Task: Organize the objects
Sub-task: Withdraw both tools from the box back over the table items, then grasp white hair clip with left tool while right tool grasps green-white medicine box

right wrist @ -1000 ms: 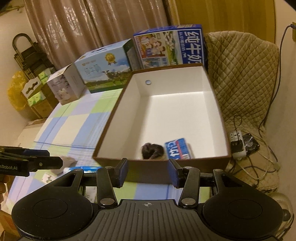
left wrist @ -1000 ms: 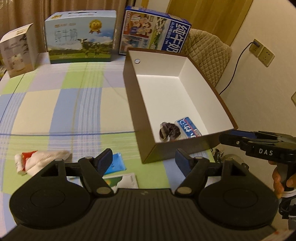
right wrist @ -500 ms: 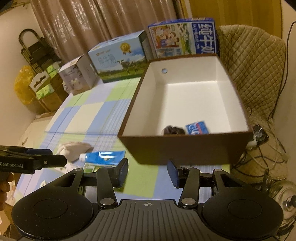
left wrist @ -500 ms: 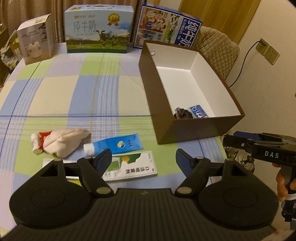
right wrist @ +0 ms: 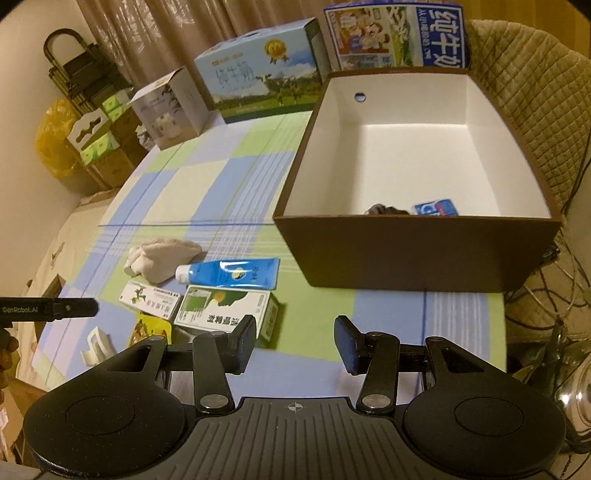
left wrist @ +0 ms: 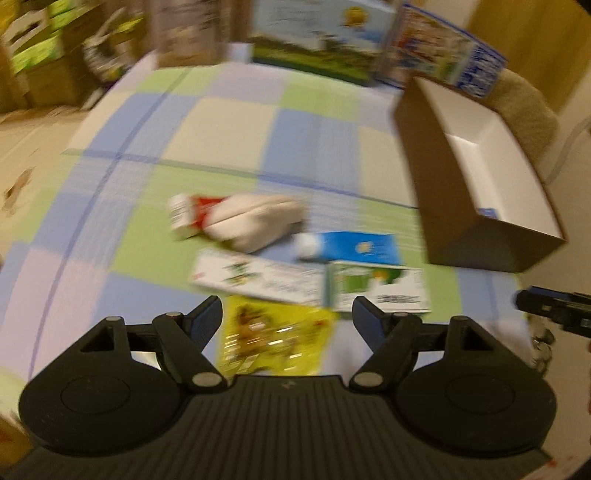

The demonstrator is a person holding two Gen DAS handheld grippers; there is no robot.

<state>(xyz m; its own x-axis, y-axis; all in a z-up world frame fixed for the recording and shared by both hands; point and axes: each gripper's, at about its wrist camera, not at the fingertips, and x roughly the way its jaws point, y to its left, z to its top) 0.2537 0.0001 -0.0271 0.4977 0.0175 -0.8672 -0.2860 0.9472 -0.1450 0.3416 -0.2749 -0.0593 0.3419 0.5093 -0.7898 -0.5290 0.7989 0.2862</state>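
"GenRobot.AI" on the left tongs (right wrist: 79, 308); "纯牛奶" on the blue carton (right wrist: 395, 35).

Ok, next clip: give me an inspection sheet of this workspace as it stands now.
Surface: checked tablecloth, blue, green and cream.
Job's things: brown box open, holding a dark bundle and a blue packet. Outside it: blue tube, cream cloth, green carton, white carton, yellow packet.
Clutter: milk cartons and a small white box at the far edge.
Grippers: left gripper open over the yellow packet, empty; right gripper open, empty.
Cables: tangle of wires beside the table.
Surroundings: curtains, quilted chair, stacked boxes.
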